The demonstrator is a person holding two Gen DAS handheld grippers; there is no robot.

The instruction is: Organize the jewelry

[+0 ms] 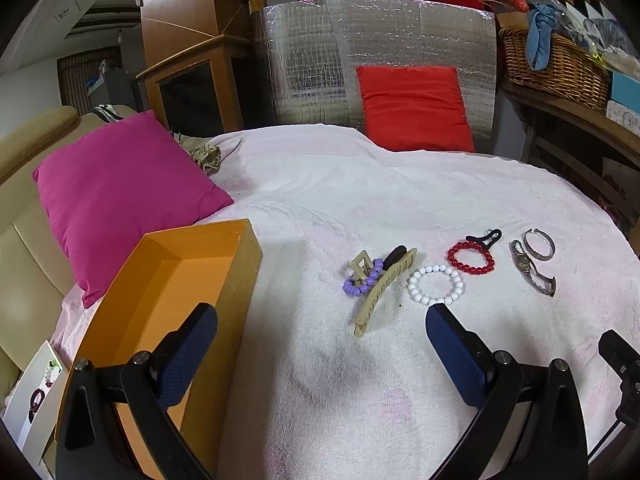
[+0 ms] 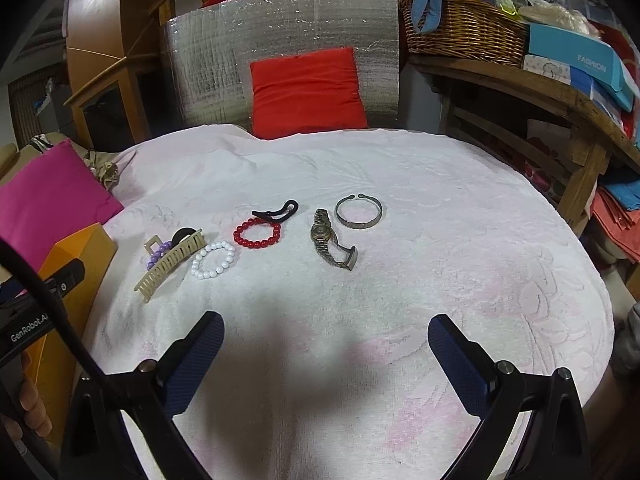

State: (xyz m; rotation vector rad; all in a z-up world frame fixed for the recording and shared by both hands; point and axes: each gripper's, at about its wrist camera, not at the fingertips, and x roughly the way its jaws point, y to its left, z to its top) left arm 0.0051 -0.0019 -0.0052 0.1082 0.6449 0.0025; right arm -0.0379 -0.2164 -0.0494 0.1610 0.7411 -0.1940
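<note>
claws: left claw and right claw are both hanging spread, empty | white bracelet at left's 1 o'clock, light, slippery; we are judging a pinch across one side of the beads best

My finger pads are navy with a fine grid texture, on black arms. The cloth is pale pink-white with a faint embossed floral pattern. At ten o'clock sits the orange box; beyond it, a magenta cushion. At twelve — a red cushion against quilted silver foil. The jewelry: a lilac bead bracelet, beige comb clip, white bead bracelet, red bead bracelet, black clip, a dull gold-toned watch and grey-silver bangle.
</note>
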